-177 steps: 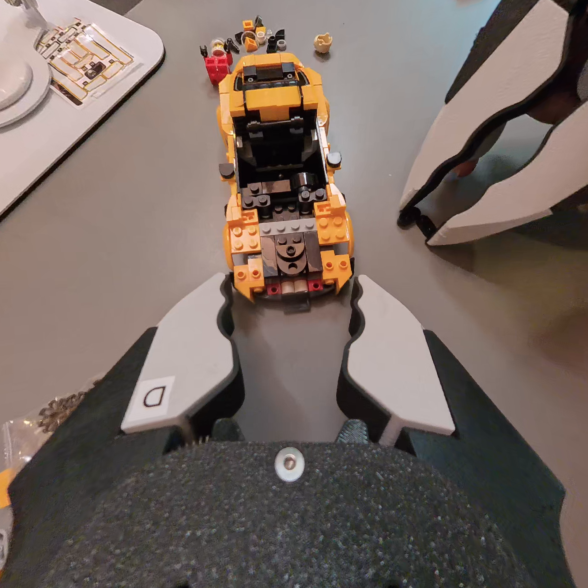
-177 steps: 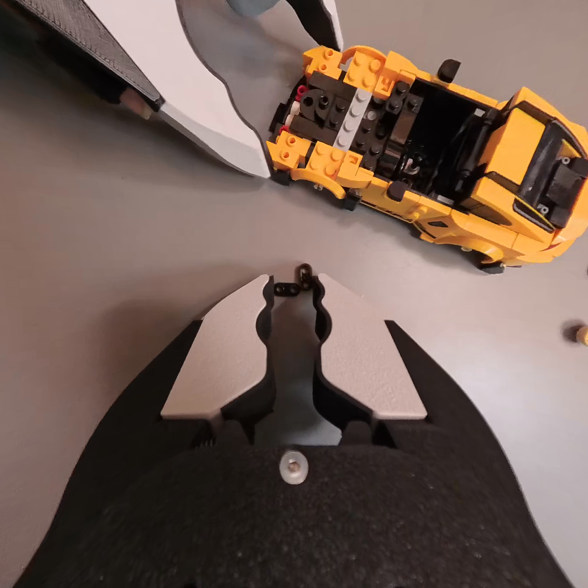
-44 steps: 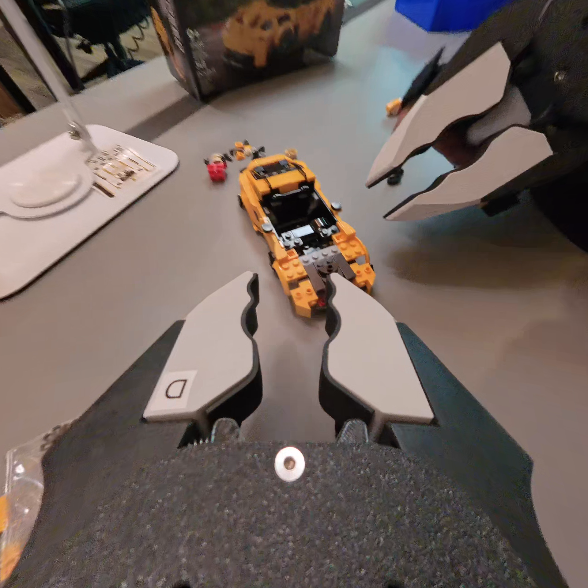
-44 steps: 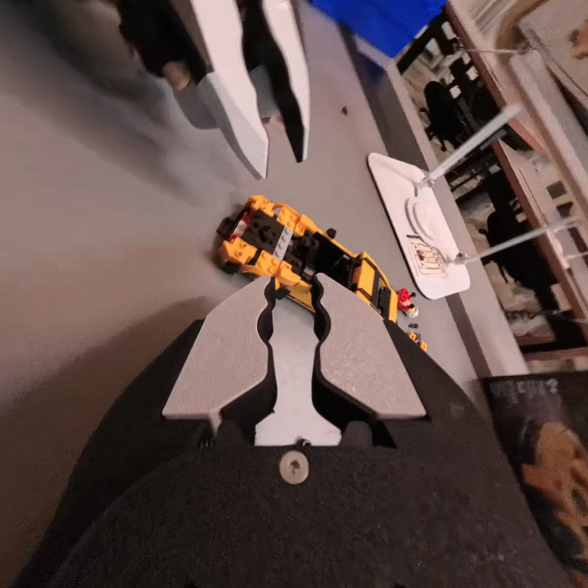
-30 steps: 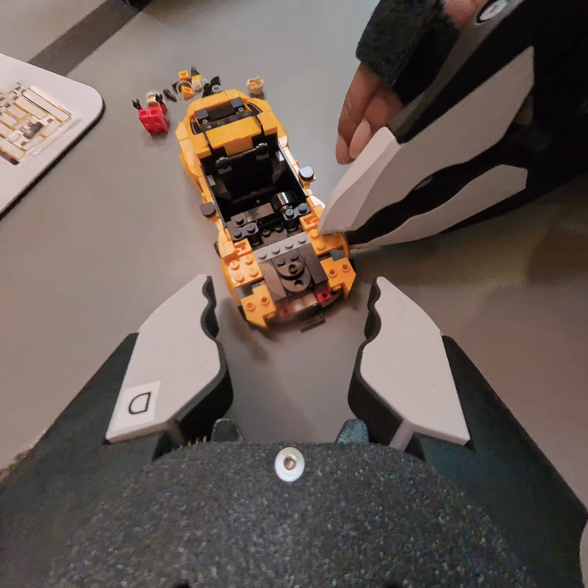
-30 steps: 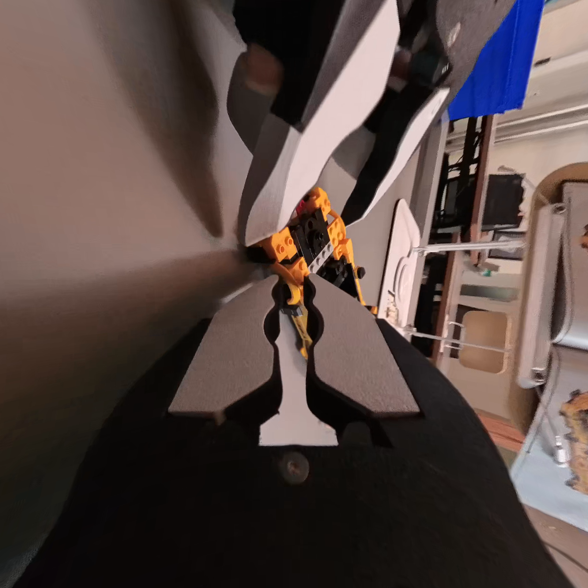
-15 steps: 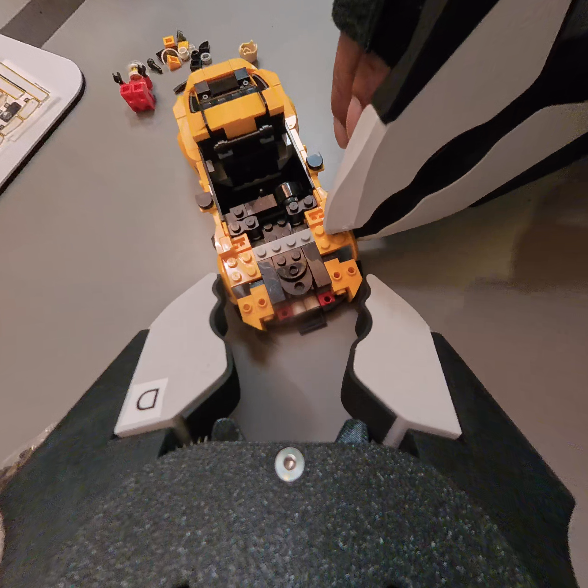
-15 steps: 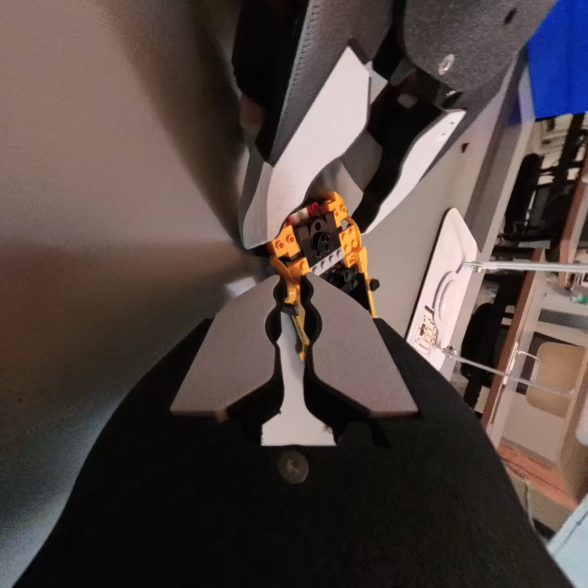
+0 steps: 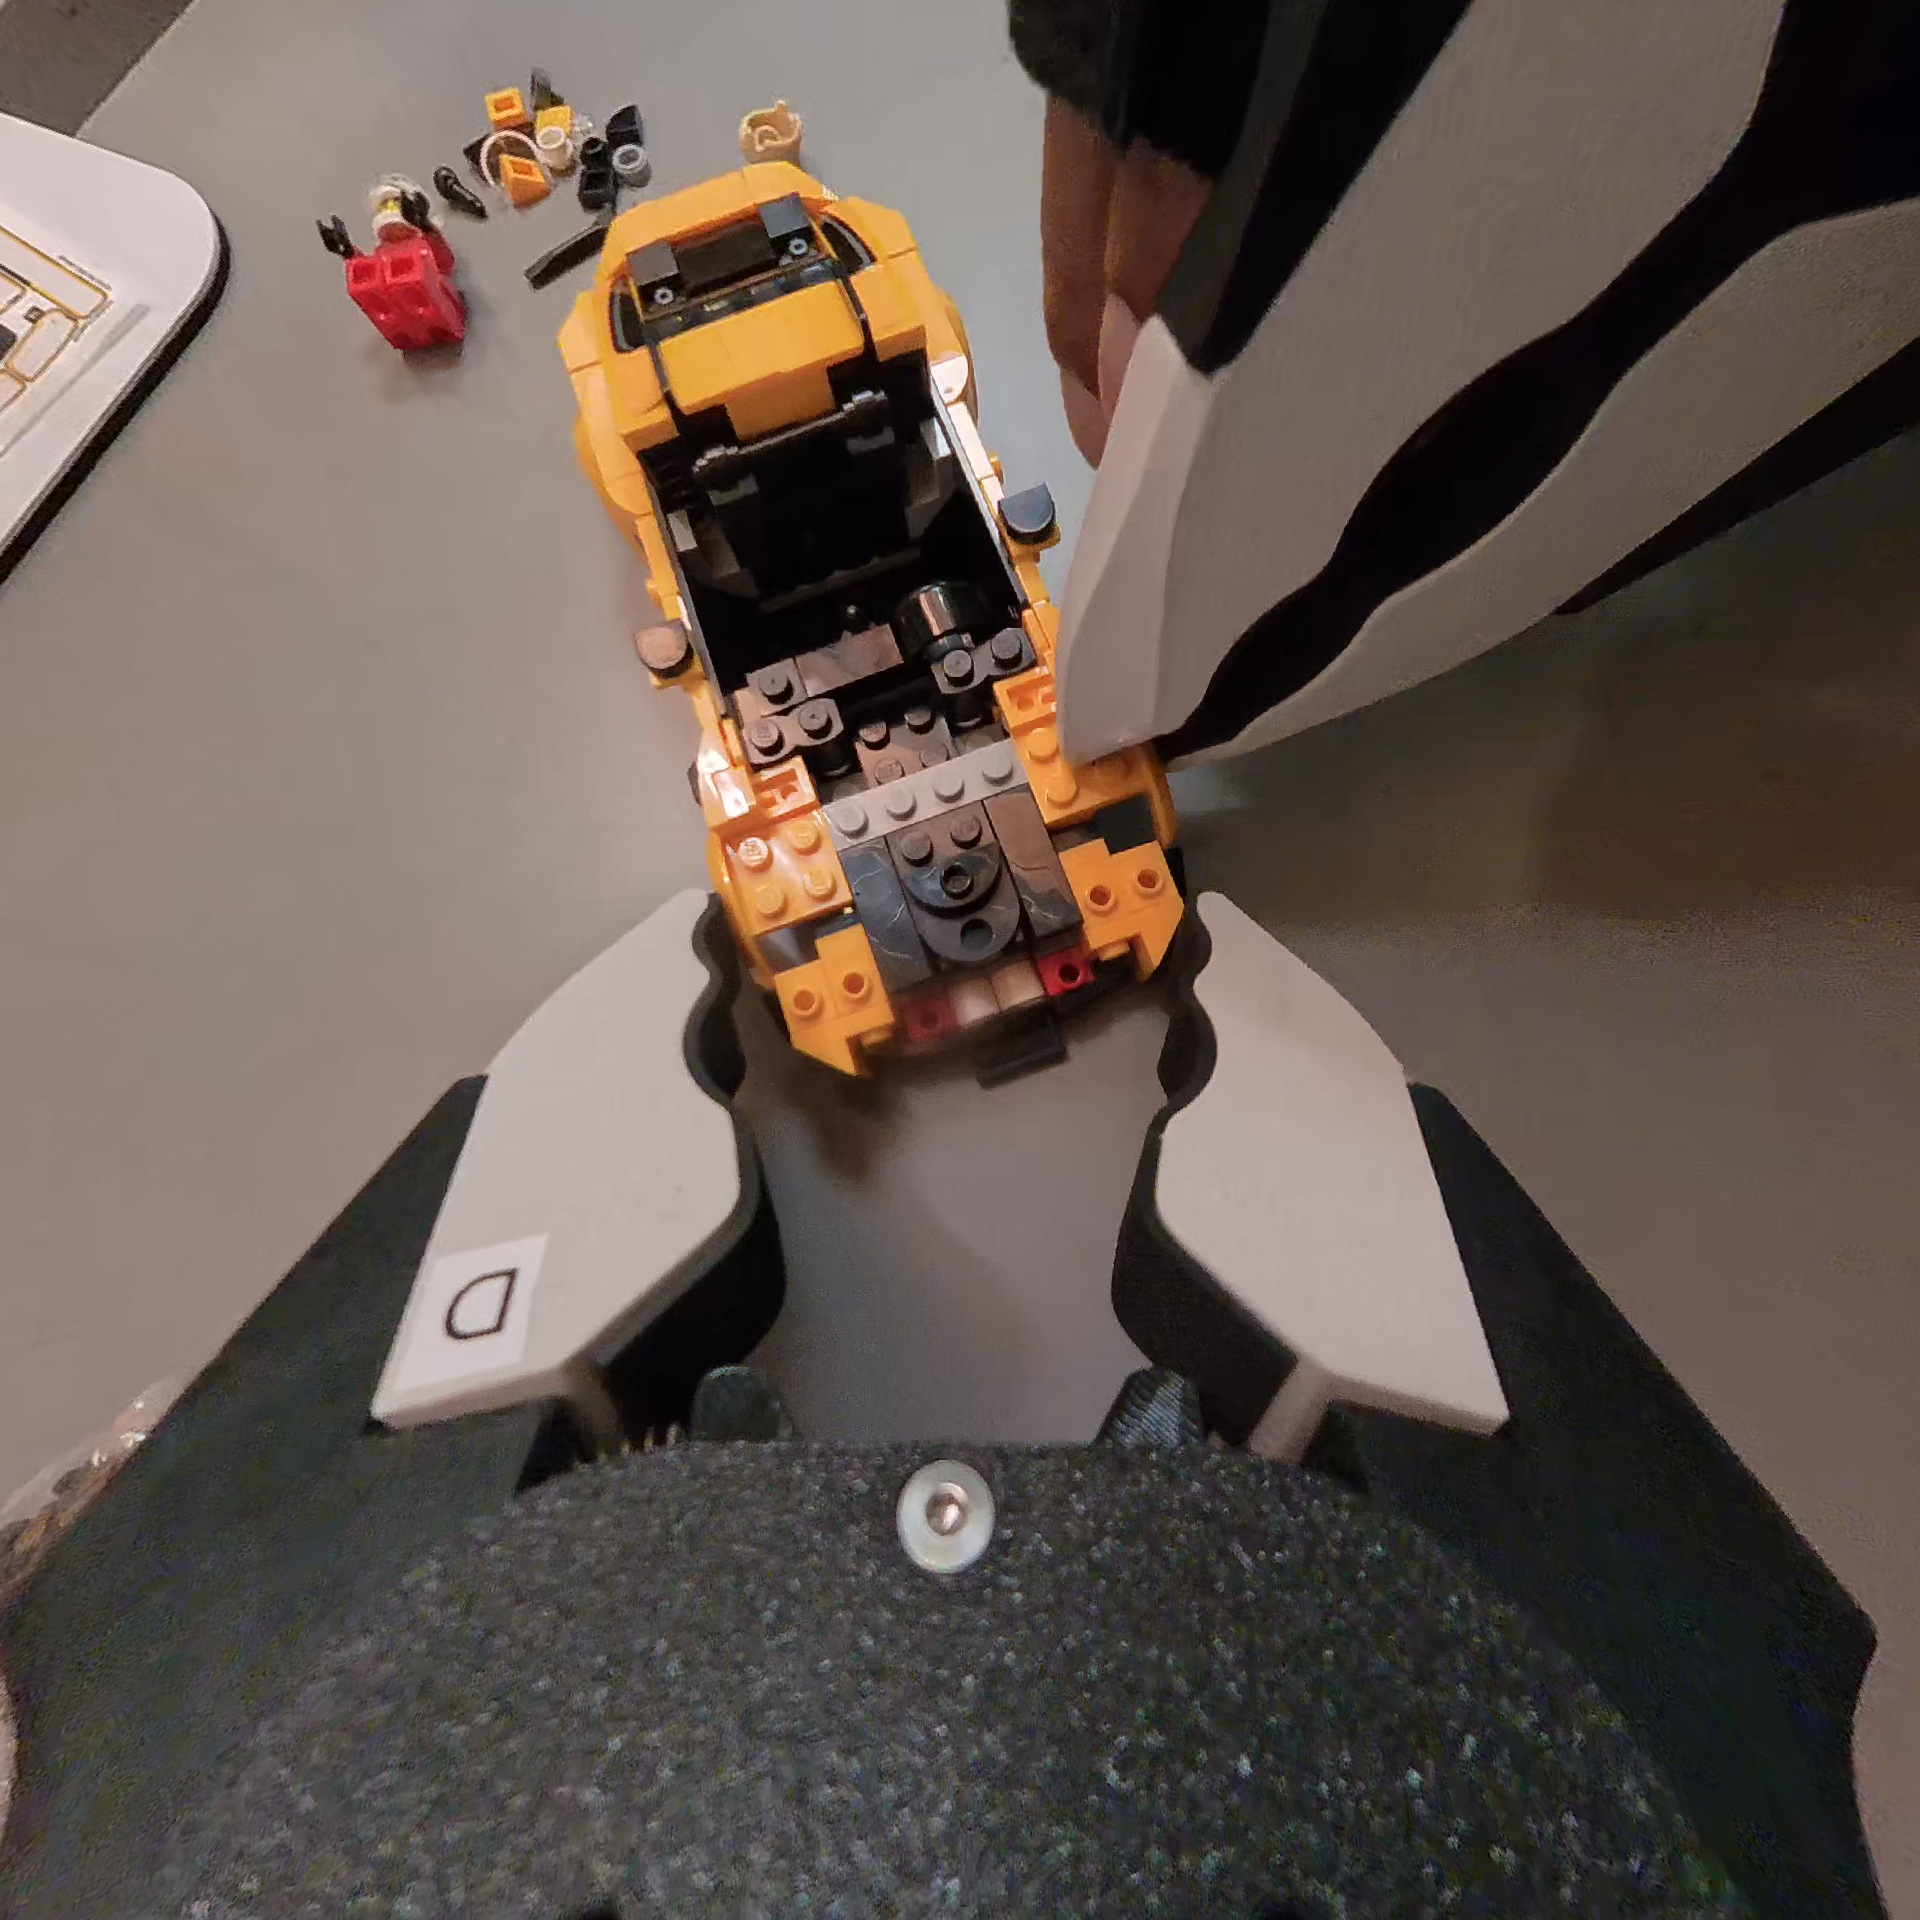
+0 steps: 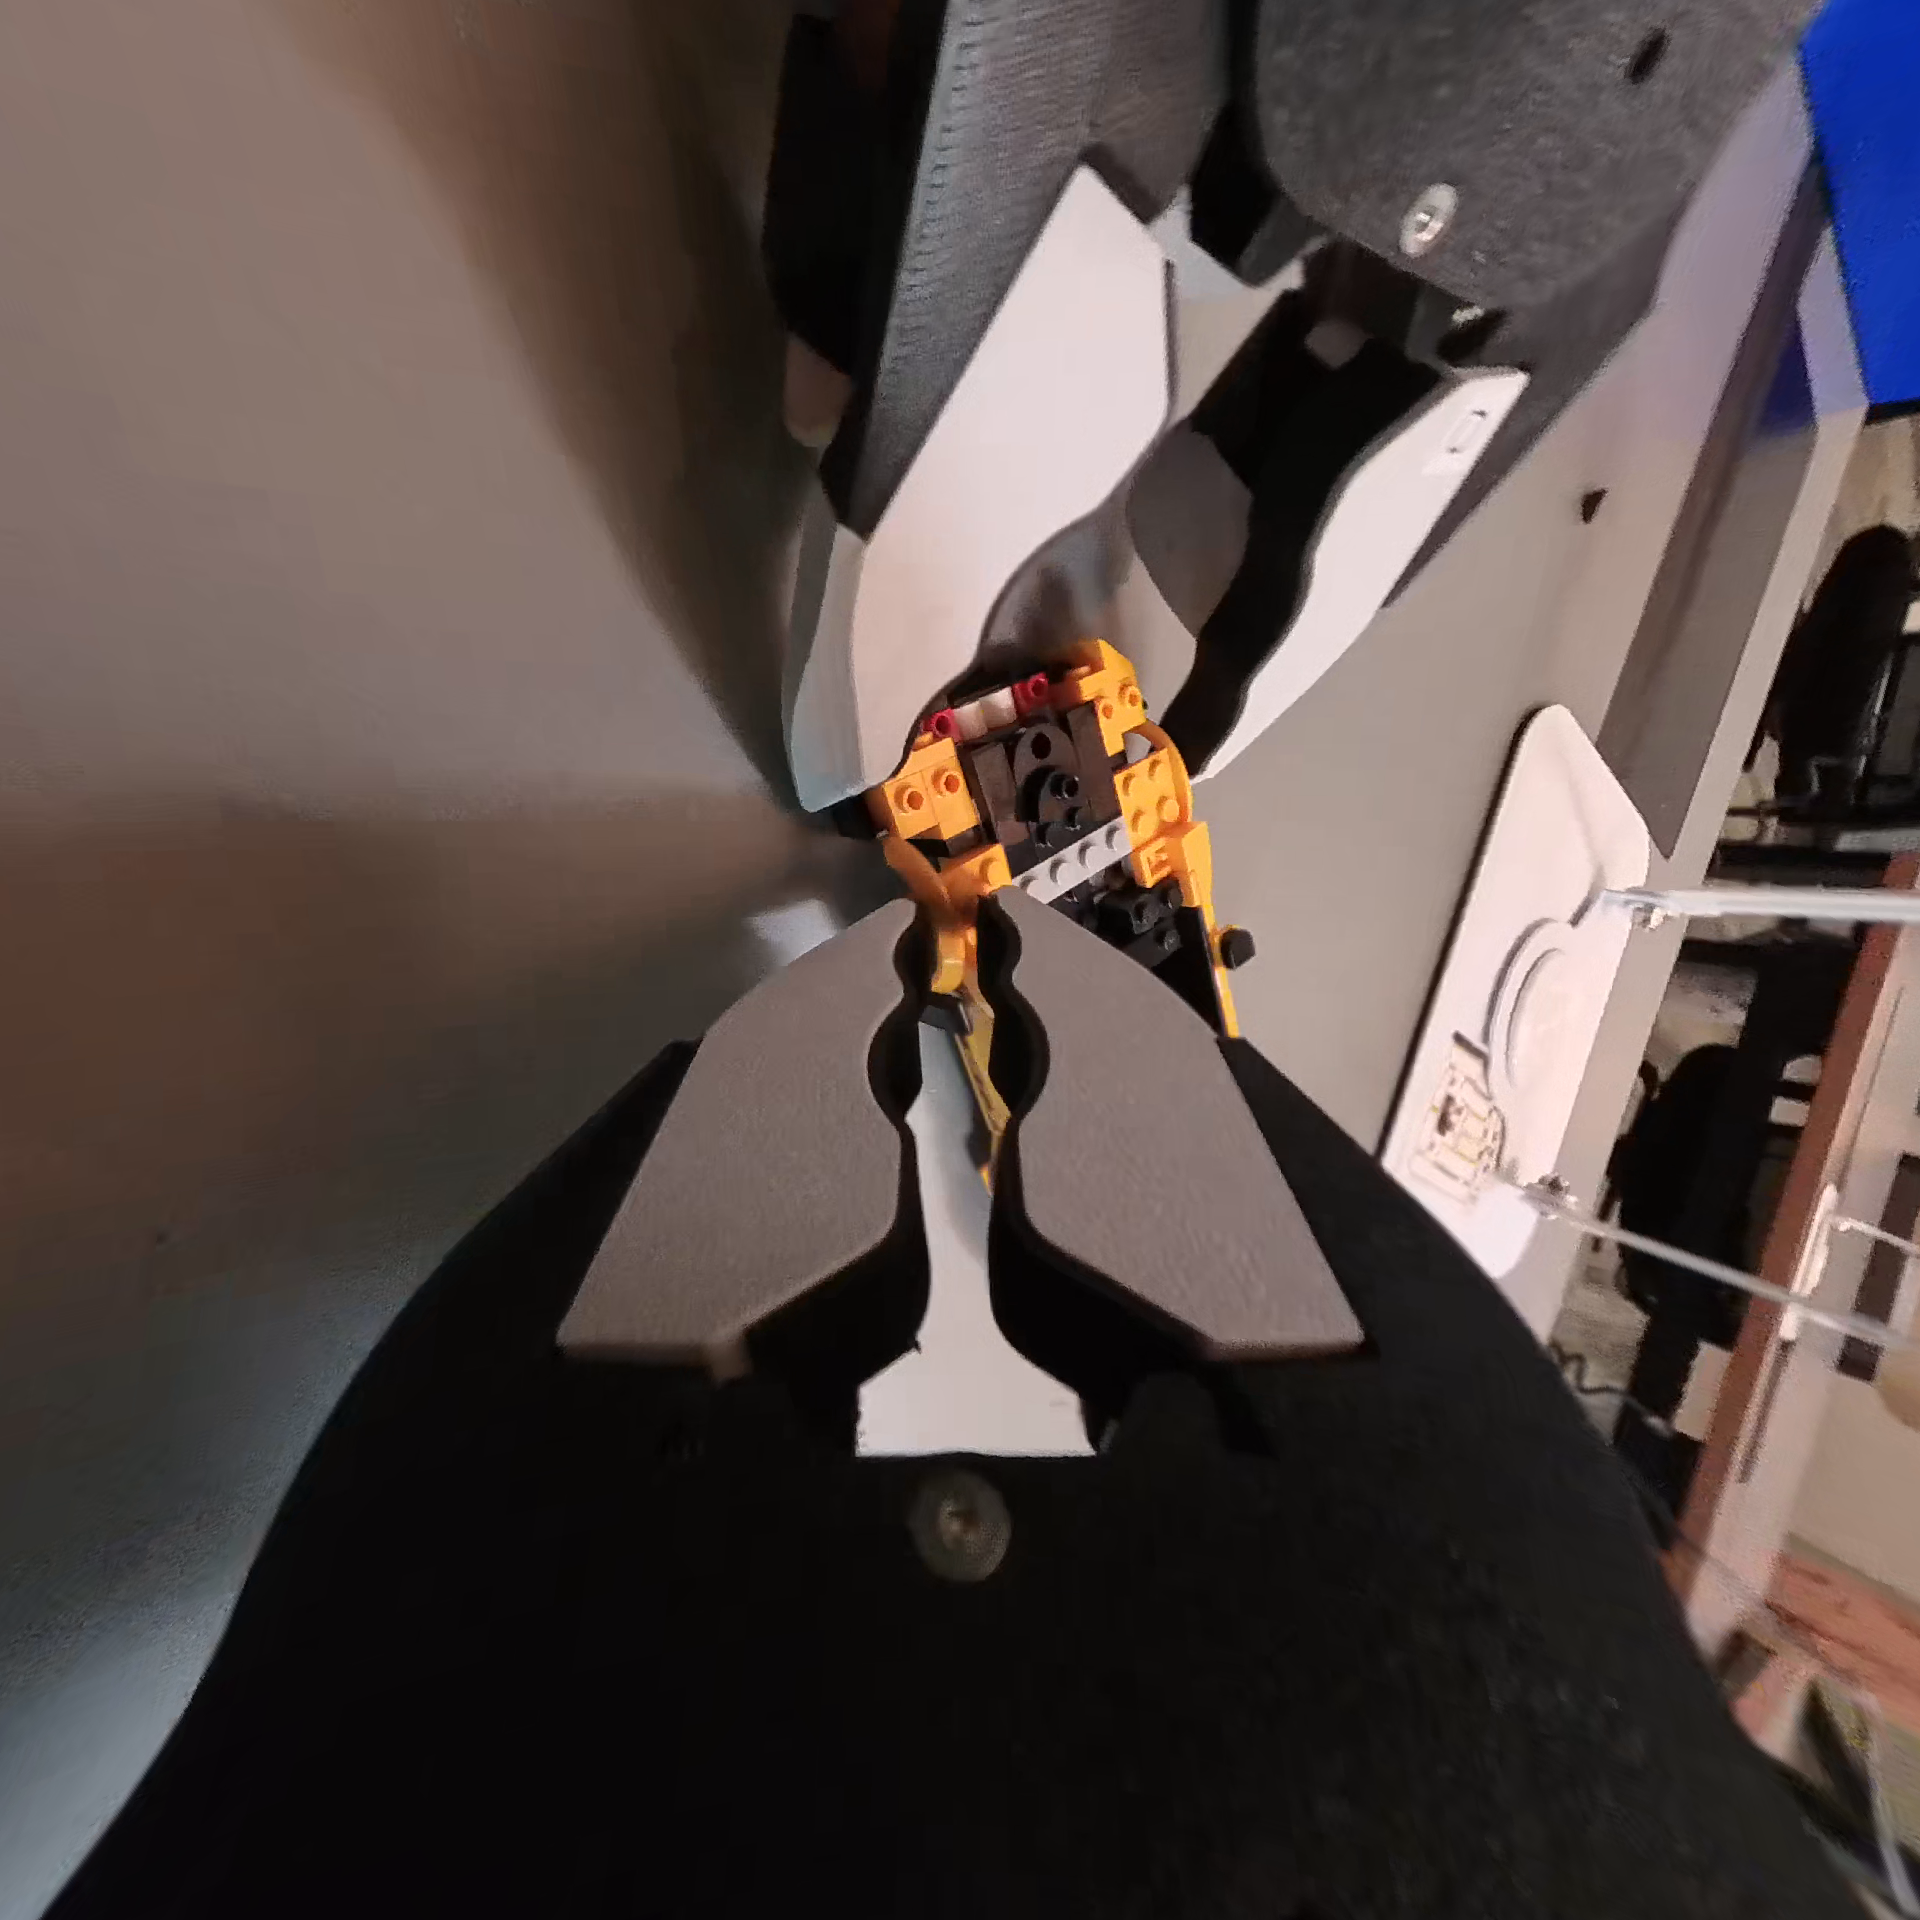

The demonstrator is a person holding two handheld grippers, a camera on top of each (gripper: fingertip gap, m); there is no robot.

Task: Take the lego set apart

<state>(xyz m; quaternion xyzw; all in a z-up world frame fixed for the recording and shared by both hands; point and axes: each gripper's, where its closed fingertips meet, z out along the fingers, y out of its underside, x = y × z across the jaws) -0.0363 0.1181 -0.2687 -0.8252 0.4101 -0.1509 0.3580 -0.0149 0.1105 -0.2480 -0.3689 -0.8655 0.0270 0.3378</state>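
Both fingers of the left gripper (image 9: pixel 951 966) sit on each side of the back end of the yellow lego car (image 9: pixel 831 582), with the jaws spread wide and pressed on the car, so it looks like the car is being held still. Just past them, the right gripper (image 10: pixel 961 914) comes in from the side with its jaws nearly shut, pinching a thin yellow strip on the car's edge (image 10: pixel 951 940). The car rests on the gray table (image 9: pixel 312 644), with its roof off and its black inside showing. I think the car is light and hard, but it breaks into bits easily, and the small pieces can snap off and fly away. A good way is to hold the wide body firm at the back and pull at one small piece on top or on the side. Farther off, near the front of the car, lies a little pile of loose pieces (image 9: pixel 540 156) and a red block (image 9: pixel 405 296). A white board (image 9: pixel 73 312) sits at the far left corner. Only the left wrist view shows the whole car and the loose pieces. Only the right wrist view shows the pinch up close, and it shows clear rods (image 10: pixel 1756 904) standing over the white board far away.
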